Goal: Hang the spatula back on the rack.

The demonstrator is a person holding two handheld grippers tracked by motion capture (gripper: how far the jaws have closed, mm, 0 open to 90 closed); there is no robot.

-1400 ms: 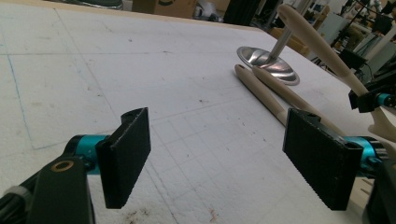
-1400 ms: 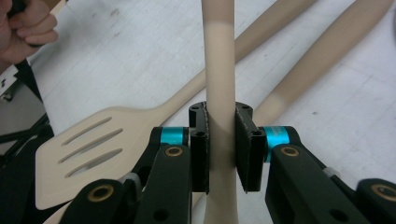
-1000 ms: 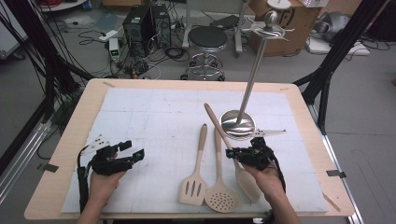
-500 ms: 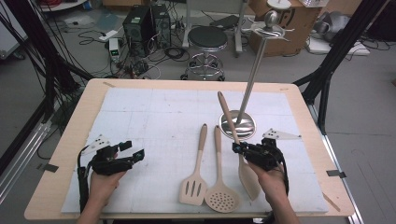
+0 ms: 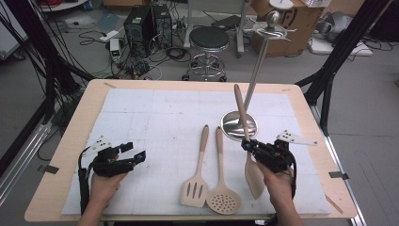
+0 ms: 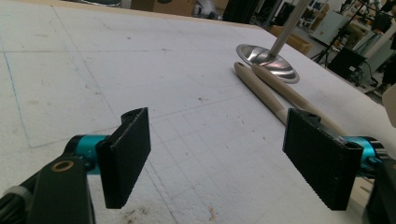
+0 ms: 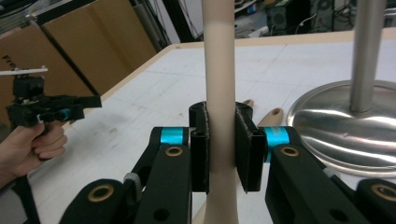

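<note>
Right gripper clamped on handle of wooden spatula, jaws pressed on both sides in right gripper view. Since a second ago: spatula raised off white mat, swung from leaning left to near upright, handle tip now far-side, over steel stand base; blade hangs near the hand. Right hand shifted right and slightly up. Left gripper unchanged at near-left of mat, jaws wide apart, nothing between. Slotted turner and skimmer unmoved, flat, side by side, near-centre.
</note>
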